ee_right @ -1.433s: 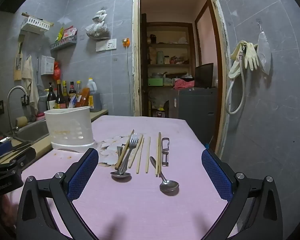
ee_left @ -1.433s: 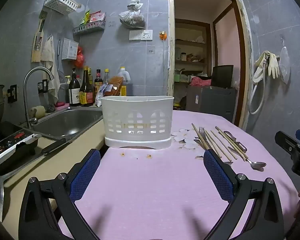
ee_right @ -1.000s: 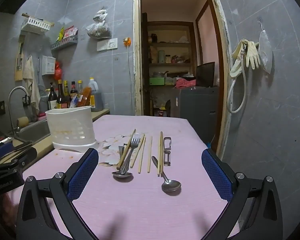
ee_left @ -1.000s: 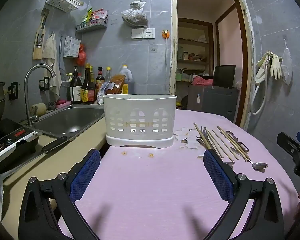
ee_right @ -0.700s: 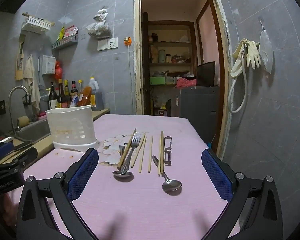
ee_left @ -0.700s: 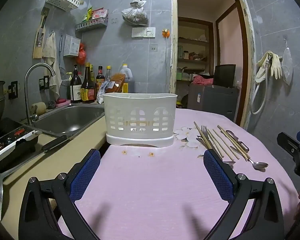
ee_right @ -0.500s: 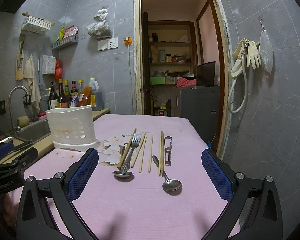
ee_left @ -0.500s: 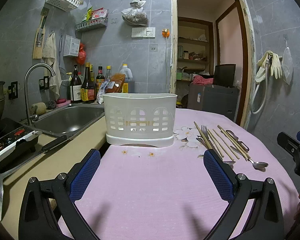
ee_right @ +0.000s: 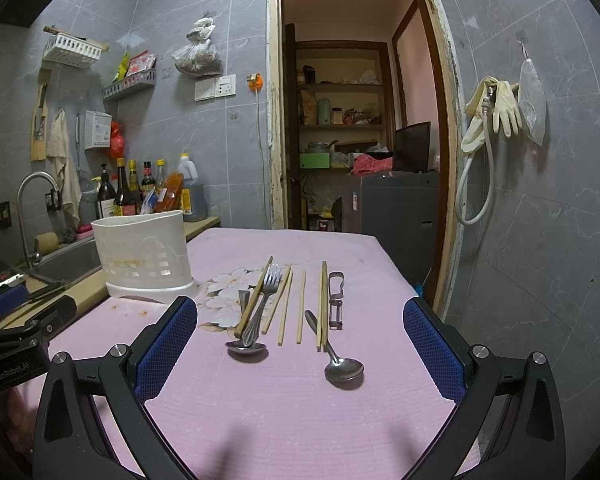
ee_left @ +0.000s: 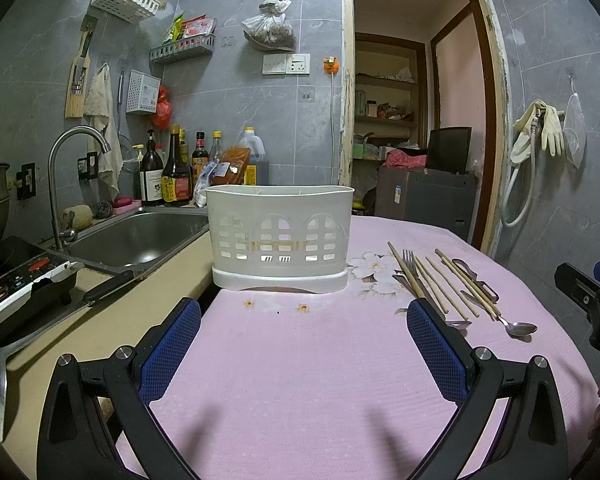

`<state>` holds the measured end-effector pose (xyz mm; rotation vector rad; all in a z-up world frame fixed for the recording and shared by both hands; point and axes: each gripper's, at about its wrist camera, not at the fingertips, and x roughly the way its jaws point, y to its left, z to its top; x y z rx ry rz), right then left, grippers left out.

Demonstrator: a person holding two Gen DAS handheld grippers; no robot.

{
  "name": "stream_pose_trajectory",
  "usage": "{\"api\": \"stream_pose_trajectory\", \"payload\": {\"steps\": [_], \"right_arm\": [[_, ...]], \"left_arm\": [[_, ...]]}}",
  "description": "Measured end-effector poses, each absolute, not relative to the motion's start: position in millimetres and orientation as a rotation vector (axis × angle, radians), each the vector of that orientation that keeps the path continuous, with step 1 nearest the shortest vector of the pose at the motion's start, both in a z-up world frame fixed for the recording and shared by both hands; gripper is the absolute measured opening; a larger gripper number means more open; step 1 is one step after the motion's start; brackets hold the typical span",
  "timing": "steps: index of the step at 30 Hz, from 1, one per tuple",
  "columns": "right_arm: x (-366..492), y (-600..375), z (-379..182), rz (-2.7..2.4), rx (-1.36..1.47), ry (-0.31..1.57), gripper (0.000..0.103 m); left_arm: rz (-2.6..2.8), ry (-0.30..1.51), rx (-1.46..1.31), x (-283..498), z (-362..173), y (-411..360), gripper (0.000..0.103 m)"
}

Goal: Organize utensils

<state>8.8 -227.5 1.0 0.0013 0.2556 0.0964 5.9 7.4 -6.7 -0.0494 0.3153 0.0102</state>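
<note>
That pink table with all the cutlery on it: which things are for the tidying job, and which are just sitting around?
For the job:
- white plastic slotted utensil holder
- steel fork
- two steel spoons
- loose wooden chopsticks
- metal peeler
- open left gripper
- open right gripper

Just lying about:
- dark sauce bottles
- steel sink
- yellow rubber gloves

The white utensil caddy [ee_left: 279,236] hides its own interior. At four o'clock in the left wrist view, the right gripper [ee_left: 592,300] is cut off by the frame edge. Bottle labels [ee_left: 171,190] are unreadable.
</note>
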Motion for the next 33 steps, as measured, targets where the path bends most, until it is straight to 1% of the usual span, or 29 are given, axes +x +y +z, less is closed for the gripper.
{"api": "stream_pose_trajectory", "payload": {"steps": [33], "right_arm": [[9.2, -225.6, 0.7, 0.097, 0.0, 0.26, 0.103]], "left_arm": [[0.011, 0.319, -0.048, 6.1, -9.2, 11.6, 0.101]]}}
